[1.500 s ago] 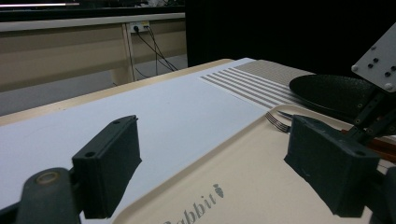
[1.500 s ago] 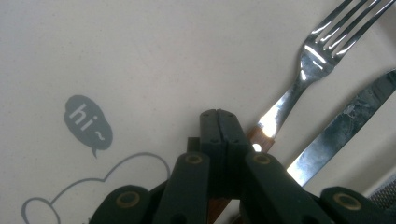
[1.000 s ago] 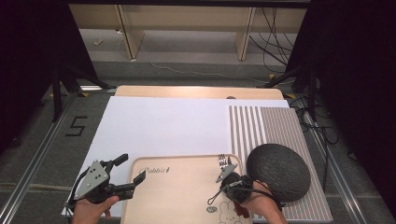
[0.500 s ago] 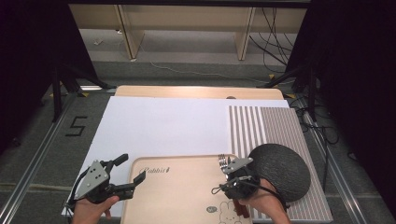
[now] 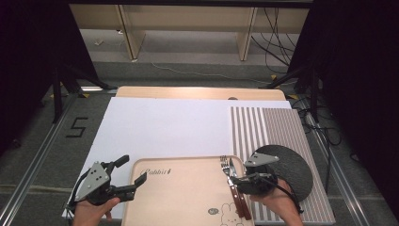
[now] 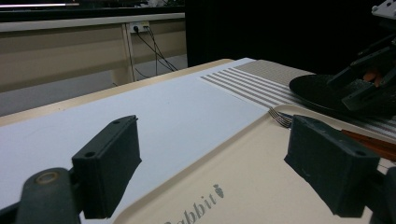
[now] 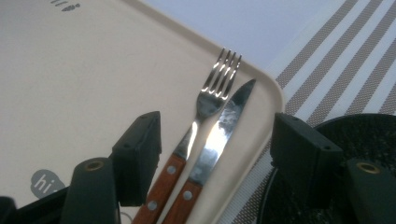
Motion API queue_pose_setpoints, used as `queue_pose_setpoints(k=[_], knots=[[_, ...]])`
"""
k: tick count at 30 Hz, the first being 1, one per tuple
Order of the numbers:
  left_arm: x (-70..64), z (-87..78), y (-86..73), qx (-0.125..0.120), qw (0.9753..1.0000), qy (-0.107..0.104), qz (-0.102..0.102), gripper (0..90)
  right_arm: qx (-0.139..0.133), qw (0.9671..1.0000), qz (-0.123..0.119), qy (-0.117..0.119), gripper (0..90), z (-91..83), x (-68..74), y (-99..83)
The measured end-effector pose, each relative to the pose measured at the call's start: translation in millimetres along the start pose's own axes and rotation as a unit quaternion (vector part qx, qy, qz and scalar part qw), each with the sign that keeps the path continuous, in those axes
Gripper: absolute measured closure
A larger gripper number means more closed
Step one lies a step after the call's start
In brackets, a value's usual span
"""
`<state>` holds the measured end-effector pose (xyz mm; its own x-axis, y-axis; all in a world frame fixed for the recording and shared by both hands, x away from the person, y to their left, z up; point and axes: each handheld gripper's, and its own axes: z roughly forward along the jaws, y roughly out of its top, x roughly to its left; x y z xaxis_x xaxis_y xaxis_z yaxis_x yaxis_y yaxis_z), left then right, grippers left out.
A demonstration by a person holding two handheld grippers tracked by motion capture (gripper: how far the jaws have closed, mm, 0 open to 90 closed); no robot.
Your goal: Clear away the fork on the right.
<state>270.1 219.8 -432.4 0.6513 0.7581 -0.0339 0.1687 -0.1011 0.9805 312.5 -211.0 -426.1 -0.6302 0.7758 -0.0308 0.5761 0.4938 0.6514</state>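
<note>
A fork [image 7: 212, 100] and a knife [image 7: 224, 126] with wooden handles lie side by side along the right edge of a beige tray [image 5: 188, 193]. My right gripper [image 7: 217, 123] stands open just above their handles, one jaw on each side, touching neither. From above, the right gripper [image 5: 239, 182] points left between the cutlery [image 5: 231, 176] and the black plate [image 5: 291, 174]. My left gripper [image 5: 132, 169] is open at the tray's left corner with nothing between its fingers [image 6: 116, 140].
The black plate [image 7: 364, 135] rests on a striped placemat [image 5: 263, 132] right of the tray. A white sheet [image 5: 164, 127] covers the table beyond the tray. The table's far edge and dark stands lie behind.
My right gripper has drawn back to the right, toward the plate, uncovering the fork and knife handles. The left gripper has stayed put.
</note>
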Motion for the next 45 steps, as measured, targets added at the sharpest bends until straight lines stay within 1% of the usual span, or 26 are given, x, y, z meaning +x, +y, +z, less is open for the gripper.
queue_pose_setpoints(k=[1,2,3,4,8,9,10,14,18,22,25,26,28,29,31,32,33,34,35,37,38,40,42,43,44,45], knots=[[0.0,-0.1,0.0,0.0,1.0,0.0,0.0,16.7,-0.002,1.0,-0.005,-0.005,33.5,-0.6,-2.2,-1.0],[0.1,-0.2,0.0,0.0,1.0,0.0,0.0,16.7,-0.001,0.9999,0.008,-0.007,32.7,-2.0,-2.3,-1.2],[0.1,-0.2,0.0,-0.001,1.0,0.0,-0.001,16.7,-0.003,0.9999,0.0,-0.009,32.0,-2.5,-4.8,-2.4],[0.1,-0.3,0.1,-0.001,1.0,0.001,-0.001,16.7,-0.003,0.9999,0.009,-0.01,31.0,-3.8,-5.0,-2.9],[0.1,-0.3,0.1,-0.001,1.0,0.0,-0.001,16.7,-0.011,0.9997,0.009,-0.021,28.2,-7.0,-11.2,-5.7],[0.2,-0.3,0.1,-0.002,1.0,0.001,-0.001,16.7,-0.01,0.9995,0.019,-0.024,27.8,-8.4,-11.8,-6.1],[0.1,-0.3,0.1,-0.002,1.0,0.001,-0.001,16.7,-0.015,0.9995,0.009,-0.028,27.3,-8.8,-14.6,-7.2],[0.1,-0.3,0.1,-0.001,1.0,0.0,-0.001,16.7,-0.019,0.9987,0.031,-0.034,25.0,-14.6,-19.8,-10.0],[0.0,-0.3,0.2,-0.001,1.0,0.0,-0.001,16.7,-0.036,0.9982,0.02,-0.043,23.6,-16.8,-28.4,-14.8],[0.3,-0.1,0.3,-0.001,1.0,0.001,0.0,16.7,-0.037,0.9975,0.042,-0.043,22.1,-20.7,-31.5,-18.2],[0.2,-0.1,0.4,-0.002,1.0,0.0,0.0,16.7,-0.041,0.9971,0.042,-0.049,21.4,-21.9,-34.8,-22.0],[0.2,0.0,0.4,-0.002,1.0,0.0,0.0,16.7,-0.038,0.9968,0.051,-0.048,21.5,-22.5,-34.4,-22.3],[0.3,0.5,0.5,-0.002,1.0,0.0,-0.001,16.7,-0.041,0.9966,0.053,-0.048,21.2,-23.8,-36.1,-24.5],[0.3,0.7,0.6,-0.002,1.0,0.0,-0.001,16.7,-0.032,0.9969,0.053,-0.048,21.1,-26.0,-36.9,-25.0],[0.1,1.2,0.6,-0.002,1.0,-0.002,0.0,16.7,-0.048,0.9964,0.044,-0.054,20.8,-26.1,-39.0,-28.0],[0.0,1.4,0.6,-0.002,1.0,-0.002,0.0,16.7,-0.045,0.9946,0.075,-0.055,20.6,-27.5,-35.8,-27.4],[0.1,1.9,0.5,-0.004,1.0,-0.003,0.0,16.7,-0.042,0.9937,0.086,-0.059,20.5,-29.3,-35.2,-28.6],[0.2,2.2,0.5,-0.005,1.0,-0.004,-0.001,16.7,-0.039,0.9938,0.086,-0.059,20.2,-31.2,-35.5,-30.0],[0.3,2.3,0.5,-0.006,1.0,-0.005,-0.001,16.7,-0.05,0.9941,0.075,-0.061,20.0,-30.6,-38.1,-31.0],[0.4,2.5,0.6,-0.006,1.0,-0.005,-0.001,16.7,-0.046,0.9923,0.096,-0.064,19.9,-33.5,-36.6,-32.2],[0.4,2.6,0.6,-0.006,1.0,-0.005,-0.001,16.7,-0.046,0.9932,0.091,-0.057,19.7,-34.3,-38.4,-32.7],[0.2,2.4,0.9,-0.002,1.0,-0.004,-0.001,16.7,-0.059,0.9928,0.083,-0.063,19.6,-34.9,-41.7,-35.7],[0.1,2.7,0.9,-0.002,1.0,-0.005,-0.001,16.7,-0.057,0.9911,0.1,-0.068,19.5,-37.6,-41.6,-37.2],[0.1,2.7,0.9,-0.003,1.0,-0.005,-0.001,16.7,-0.06,0.9911,0.1,-0.065,19.4,-37.8,-42.5,-38.3],[0.1,2.6,1.0,-0.003,1.0,-0.005,-0.001,16.7,-0.054,0.9912,0.093,-0.077,19.3,-39.3,-44.2,-39.8],[0.2,2.5,1.0,-0.003,1.0,-0.005,-0.001,16.7,-0.052,0.9897,0.11,-0.075,19.3,-41.1,-43.4,-39.9]])
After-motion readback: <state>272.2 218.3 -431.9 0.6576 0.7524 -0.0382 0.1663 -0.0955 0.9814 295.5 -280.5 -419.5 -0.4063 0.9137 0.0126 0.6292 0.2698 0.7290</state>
